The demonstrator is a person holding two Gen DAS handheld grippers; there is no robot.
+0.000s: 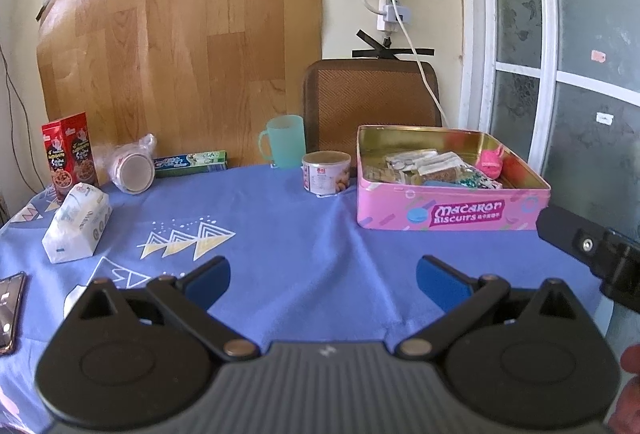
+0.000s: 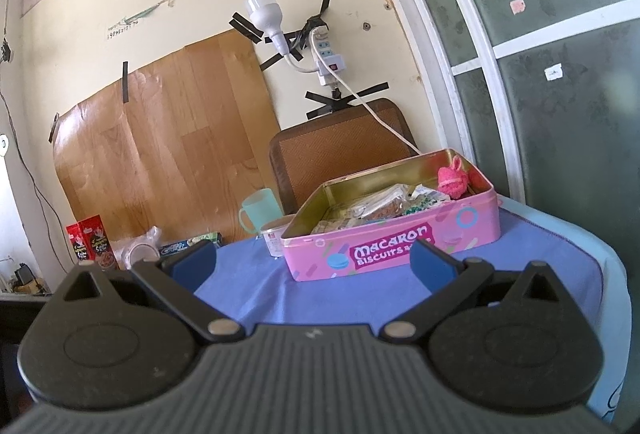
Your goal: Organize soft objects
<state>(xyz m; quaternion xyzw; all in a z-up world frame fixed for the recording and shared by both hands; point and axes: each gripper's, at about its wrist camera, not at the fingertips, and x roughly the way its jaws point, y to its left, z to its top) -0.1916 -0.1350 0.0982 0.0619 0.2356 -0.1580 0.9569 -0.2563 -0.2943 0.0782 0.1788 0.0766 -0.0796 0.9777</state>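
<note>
A pink Macaron Biscuits tin (image 1: 452,212) stands open on the blue tablecloth at the right; it also shows in the right wrist view (image 2: 400,250). It holds several snack packets (image 1: 424,168) and a pink knitted toy (image 1: 491,163), also seen in the right wrist view (image 2: 453,181) at the tin's far corner. A white tissue pack (image 1: 76,222) lies at the left. My left gripper (image 1: 323,280) is open and empty above the cloth, in front of the tin. My right gripper (image 2: 314,262) is open and empty, just short of the tin's front wall.
At the back stand a red snack box (image 1: 70,154), a bagged roll (image 1: 134,170), a toothpaste box (image 1: 191,163), a teal cup (image 1: 282,146) and a small can (image 1: 326,172). A phone (image 1: 10,310) lies at the left edge. A brown chair (image 1: 372,102) stands behind the table.
</note>
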